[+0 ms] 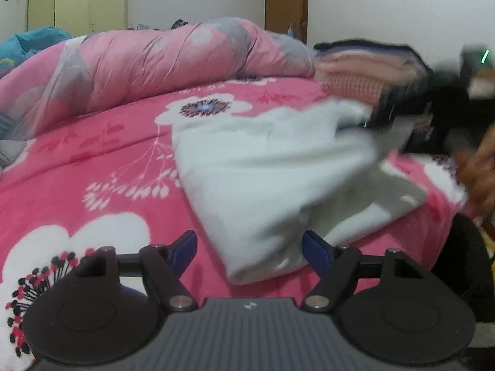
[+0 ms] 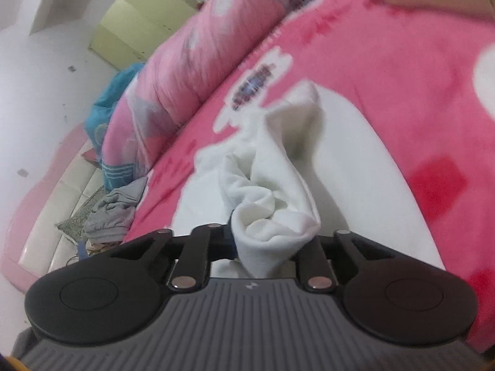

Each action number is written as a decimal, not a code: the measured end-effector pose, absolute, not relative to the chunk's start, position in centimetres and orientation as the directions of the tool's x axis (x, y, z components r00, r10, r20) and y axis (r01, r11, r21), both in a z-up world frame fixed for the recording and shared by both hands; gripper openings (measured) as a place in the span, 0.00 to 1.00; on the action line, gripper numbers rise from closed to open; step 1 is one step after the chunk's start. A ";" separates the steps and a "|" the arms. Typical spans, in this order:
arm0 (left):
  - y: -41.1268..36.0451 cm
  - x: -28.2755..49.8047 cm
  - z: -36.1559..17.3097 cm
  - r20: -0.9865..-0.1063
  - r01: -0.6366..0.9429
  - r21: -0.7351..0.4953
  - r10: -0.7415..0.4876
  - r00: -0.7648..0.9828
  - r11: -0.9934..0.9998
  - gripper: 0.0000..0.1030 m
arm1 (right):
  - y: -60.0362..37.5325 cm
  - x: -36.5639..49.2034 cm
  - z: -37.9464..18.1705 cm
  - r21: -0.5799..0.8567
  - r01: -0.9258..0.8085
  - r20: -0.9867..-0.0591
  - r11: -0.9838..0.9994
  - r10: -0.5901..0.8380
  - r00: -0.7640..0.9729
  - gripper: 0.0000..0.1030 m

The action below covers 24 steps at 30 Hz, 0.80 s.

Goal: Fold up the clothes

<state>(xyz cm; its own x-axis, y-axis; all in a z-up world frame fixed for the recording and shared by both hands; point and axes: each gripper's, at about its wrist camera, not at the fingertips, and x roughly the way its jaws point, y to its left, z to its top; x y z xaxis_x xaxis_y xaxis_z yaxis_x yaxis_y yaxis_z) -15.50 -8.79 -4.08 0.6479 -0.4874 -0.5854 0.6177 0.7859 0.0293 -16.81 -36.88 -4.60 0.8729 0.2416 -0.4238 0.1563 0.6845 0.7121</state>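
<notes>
A white garment (image 1: pixel 272 167) lies partly folded on the pink floral blanket (image 1: pixel 92 154). My left gripper (image 1: pixel 250 247) is open low over the blanket, and the garment's near corner sits between its blue pads (image 1: pixel 185 247) without being pinched. My right gripper (image 1: pixel 402 114) shows blurred at the right, lifting the garment's far edge. In the right wrist view, my right gripper (image 2: pixel 272 241) is shut on a bunched fold of the white garment (image 2: pixel 278 167), which hides its fingertips. The cloth rises from the blanket (image 2: pixel 386 61) to the jaws.
A rolled pink and grey quilt (image 1: pixel 154 58) lies along the back of the bed. A stack of folded clothes (image 1: pixel 371 68) stands at the back right. A grey heap of clothes (image 2: pixel 111 210) and a teal cloth (image 2: pixel 108 105) lie off the bed's far side. A person's hand (image 1: pixel 479 170) is at the right.
</notes>
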 end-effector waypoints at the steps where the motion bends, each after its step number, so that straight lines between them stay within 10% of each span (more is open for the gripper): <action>1: -8.8 -15.5 -4.4 -0.589 0.614 0.039 -0.478 0.651 0.788 0.73 | -36.8 -17.0 -3.7 0.710 0.138 -0.402 0.691 0.236 0.885 0.11; 14: -7.9 -16.8 -4.3 -0.568 0.579 -0.001 -0.477 0.671 0.816 0.24 | -37.8 -17.8 -2.1 0.714 0.134 -0.387 0.687 0.228 0.893 0.11; 19: -7.8 -17.2 -3.8 -0.565 0.588 -0.010 -0.490 0.664 0.809 0.28 | -38.0 -18.8 -2.1 0.712 0.122 -0.375 0.692 0.227 0.899 0.10; 24: -8.8 -18.0 -3.5 -0.536 0.614 0.029 -0.506 0.676 0.789 0.60 | -38.4 -17.6 -2.4 0.711 0.136 -0.404 0.690 0.243 0.882 0.10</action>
